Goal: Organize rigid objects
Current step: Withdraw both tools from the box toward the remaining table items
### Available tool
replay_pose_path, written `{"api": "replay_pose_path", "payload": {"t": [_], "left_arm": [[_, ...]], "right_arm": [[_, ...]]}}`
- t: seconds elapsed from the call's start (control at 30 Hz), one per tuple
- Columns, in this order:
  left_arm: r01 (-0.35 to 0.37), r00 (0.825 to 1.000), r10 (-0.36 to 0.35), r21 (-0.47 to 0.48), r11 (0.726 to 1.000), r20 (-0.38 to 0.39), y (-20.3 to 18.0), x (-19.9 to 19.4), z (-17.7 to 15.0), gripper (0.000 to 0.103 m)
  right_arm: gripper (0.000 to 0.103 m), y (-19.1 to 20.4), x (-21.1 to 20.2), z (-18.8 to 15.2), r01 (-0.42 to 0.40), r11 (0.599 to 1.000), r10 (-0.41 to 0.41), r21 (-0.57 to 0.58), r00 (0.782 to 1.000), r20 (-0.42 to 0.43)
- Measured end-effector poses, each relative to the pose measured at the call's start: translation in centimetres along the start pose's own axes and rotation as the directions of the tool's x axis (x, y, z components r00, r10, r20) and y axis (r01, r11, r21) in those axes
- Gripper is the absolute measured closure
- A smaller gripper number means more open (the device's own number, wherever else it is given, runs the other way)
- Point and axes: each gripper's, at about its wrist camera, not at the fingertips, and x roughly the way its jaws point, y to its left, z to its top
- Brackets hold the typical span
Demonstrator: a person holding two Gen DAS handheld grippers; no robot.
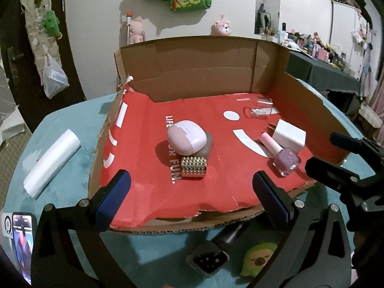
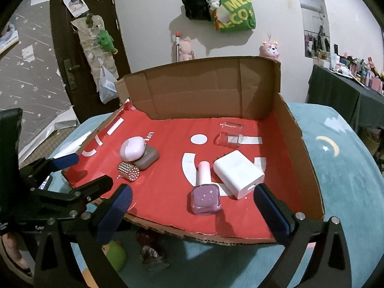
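Observation:
A flattened cardboard box (image 1: pixel 240 76) with a red floor (image 2: pixel 163 192) lies on the teal table. On it a pink earbud case (image 1: pixel 186 137) rests on a grey case (image 2: pixel 148 159), with a studded metal cube (image 1: pixel 194 170) in front. To the right lie a purple nail polish bottle (image 2: pixel 206 193), a white charger (image 2: pixel 238 173) and a clear plastic box (image 2: pixel 230 134). My left gripper (image 1: pixel 190 195) is open before the studded cube, nothing between its fingers. My right gripper (image 2: pixel 192 216) is open wide just short of the nail polish bottle, holding nothing.
A white roll (image 1: pixel 51 163) lies on the table left of the box. A phone (image 1: pixel 22 242) sits at the near left. In front of the box lie a dark square object (image 1: pixel 210 259) and a green plush toy (image 1: pixel 259 260). A door and hung bags are behind.

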Motion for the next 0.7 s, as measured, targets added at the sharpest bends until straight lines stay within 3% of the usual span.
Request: {"api": "replay_pose_path", "payload": {"t": [0.7], "left_arm": [[0.045,0.999,-0.044,-0.042,0.998,0.006,0.3,-1.8,-2.1,0.0]], "right_arm": [[0.0,0.4,-1.6,-2.0,-0.007,1.0,0.007,-0.002,1.0,0.009]]}}
